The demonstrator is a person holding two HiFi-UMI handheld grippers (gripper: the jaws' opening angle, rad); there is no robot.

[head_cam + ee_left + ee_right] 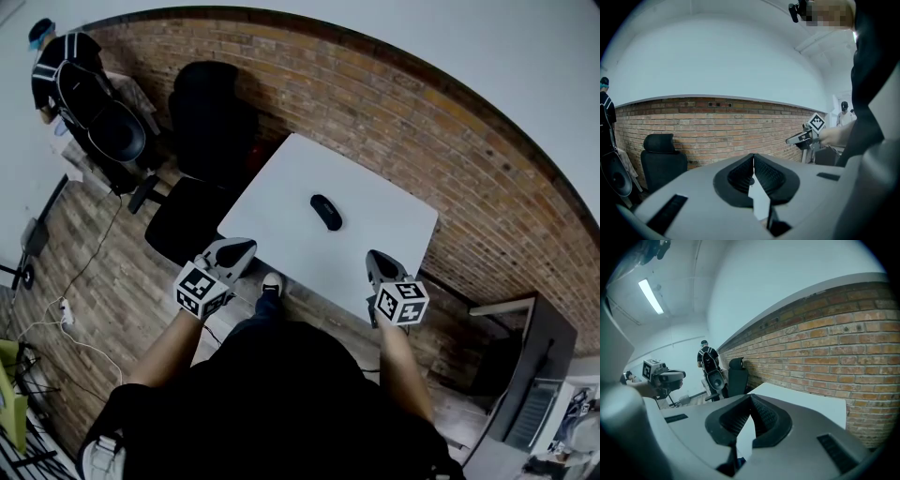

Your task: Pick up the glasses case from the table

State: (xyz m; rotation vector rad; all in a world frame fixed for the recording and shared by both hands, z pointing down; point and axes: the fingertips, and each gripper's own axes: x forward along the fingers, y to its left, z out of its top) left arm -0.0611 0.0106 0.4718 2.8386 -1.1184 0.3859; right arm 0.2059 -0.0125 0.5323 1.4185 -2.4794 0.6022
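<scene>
The glasses case lies alone near the middle of the white worktop, well apart from both claws. They hang just off its near edge, one to either side and aimed slightly downward; this looks like a waiting pose ahead of the reach, so the pickup is not yet begun. The left claw has its jaws pressed together with nothing between them, and the right claw is likewise closed and empty, so either must spread before taking the case.
</scene>
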